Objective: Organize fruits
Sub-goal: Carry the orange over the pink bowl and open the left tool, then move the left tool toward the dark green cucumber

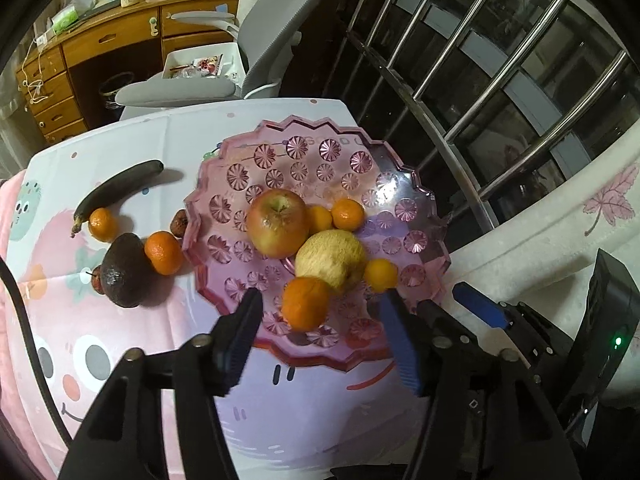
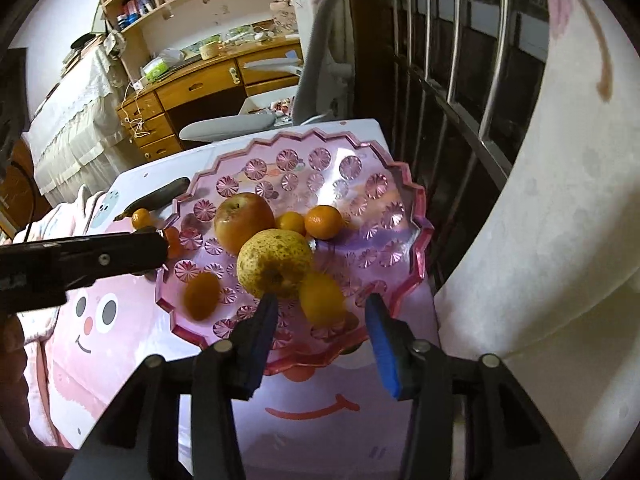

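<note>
Dark, overripe banana [image 1: 120,190], small orange tangerines [image 1: 163,253] and a brown-black avocado [image 1: 122,276] lie at left on the cartoon-printed cloth of the desk [image 1: 120,360], just outside the scalloped rim of the pink cut-glass plate [image 1: 404,188]. On the plate: red-yellow apple [image 1: 277,223], speckled yellow pear [image 1: 330,258], more tangerines. Left claw [image 1: 320,312] spread, straddling one tangerine [image 1: 305,302]; right claw [image 2: 320,312] spread over the near rim. Window bars [image 1: 500,60] border the right.

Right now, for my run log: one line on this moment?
left gripper: open, empty | right gripper: open, empty | pink plate: apple, pear, mandarins | off plate: avocado, banana
</note>
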A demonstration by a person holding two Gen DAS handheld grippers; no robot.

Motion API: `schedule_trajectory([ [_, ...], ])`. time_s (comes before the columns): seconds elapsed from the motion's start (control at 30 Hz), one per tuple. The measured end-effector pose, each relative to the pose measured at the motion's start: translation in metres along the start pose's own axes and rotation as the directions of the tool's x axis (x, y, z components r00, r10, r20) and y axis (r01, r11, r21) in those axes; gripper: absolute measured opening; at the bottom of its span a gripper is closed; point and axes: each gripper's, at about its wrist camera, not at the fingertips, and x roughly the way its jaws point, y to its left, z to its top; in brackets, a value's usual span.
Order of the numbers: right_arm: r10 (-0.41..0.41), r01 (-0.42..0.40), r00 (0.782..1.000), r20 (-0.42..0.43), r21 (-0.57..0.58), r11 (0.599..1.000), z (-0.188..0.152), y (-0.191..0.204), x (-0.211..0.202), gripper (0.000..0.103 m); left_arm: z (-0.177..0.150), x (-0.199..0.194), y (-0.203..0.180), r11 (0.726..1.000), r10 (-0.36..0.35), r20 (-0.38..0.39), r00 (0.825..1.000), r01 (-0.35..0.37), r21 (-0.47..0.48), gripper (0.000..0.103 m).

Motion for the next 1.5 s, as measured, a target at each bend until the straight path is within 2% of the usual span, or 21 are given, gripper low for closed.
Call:
schedule_trajectory([
  [0.07,0.0,0.0,1.0,-0.005,0.008,1.0,0.0,0.0,0.001,0.048,-0.001,-0.002,0.003,1.0,0.009,-0.003,1.0,-0.009,-0.004,0.063],
  [0.13,0.002,-0.002,1.0,-0.01,0.013,1.0,-0.001,0.001,0.001,0.048,-0.004,-0.006,0.006,1.0,0.02,-0.005,1.0,-0.02,-0.011,0.071],
  [0.23,0.012,-0.012,1.0,-0.026,0.029,1.0,-0.001,0.005,0.001,0.051,-0.009,-0.012,0.013,0.999,0.033,-0.01,0.999,-0.033,-0.021,0.076],
  [0.37,0.021,-0.019,0.999,-0.048,0.054,0.998,-0.003,0.01,0.002,0.053,-0.021,-0.022,0.027,0.998,0.051,-0.016,0.999,-0.052,-0.046,0.078],
  [0.5,0.045,-0.035,0.995,-0.09,0.111,0.993,-0.009,0.018,0.001,0.055,-0.038,-0.035,0.044,0.995,0.071,-0.027,0.997,-0.073,-0.066,0.086],
  [0.67,0.05,-0.033,0.994,-0.102,0.163,0.986,-0.018,0.035,-0.006,0.056,-0.062,-0.053,0.074,0.992,0.092,-0.056,0.994,-0.096,-0.076,0.088],
  [0.77,0.042,-0.018,0.993,-0.11,0.205,0.979,-0.024,0.049,-0.01,0.056,-0.077,-0.072,0.095,0.988,0.147,-0.057,0.988,-0.15,-0.049,0.088],
  [1.0,0.044,0.005,0.989,-0.141,0.332,0.943,-0.044,0.092,-0.014,0.056,-0.105,-0.108,0.149,0.986,0.167,-0.083,0.982,-0.169,-0.015,0.091],
  [1.17,0.047,0.017,0.988,-0.15,0.398,0.917,-0.059,0.122,-0.014,0.056,-0.116,-0.126,0.191,0.98,0.195,-0.114,0.974,-0.191,0.047,0.091],
  [1.3,0.073,0.006,0.986,-0.15,0.468,0.884,-0.067,0.143,-0.01,0.056,-0.112,-0.134,0.214,0.971,0.226,-0.137,0.965,-0.212,0.113,0.091],
  [1.5,0.119,-0.015,0.981,-0.155,0.548,0.837,-0.063,0.157,0.0,0.056,-0.082,-0.14,0.232,0.93,0.307,-0.111,0.945,-0.273,0.247,0.091],
])
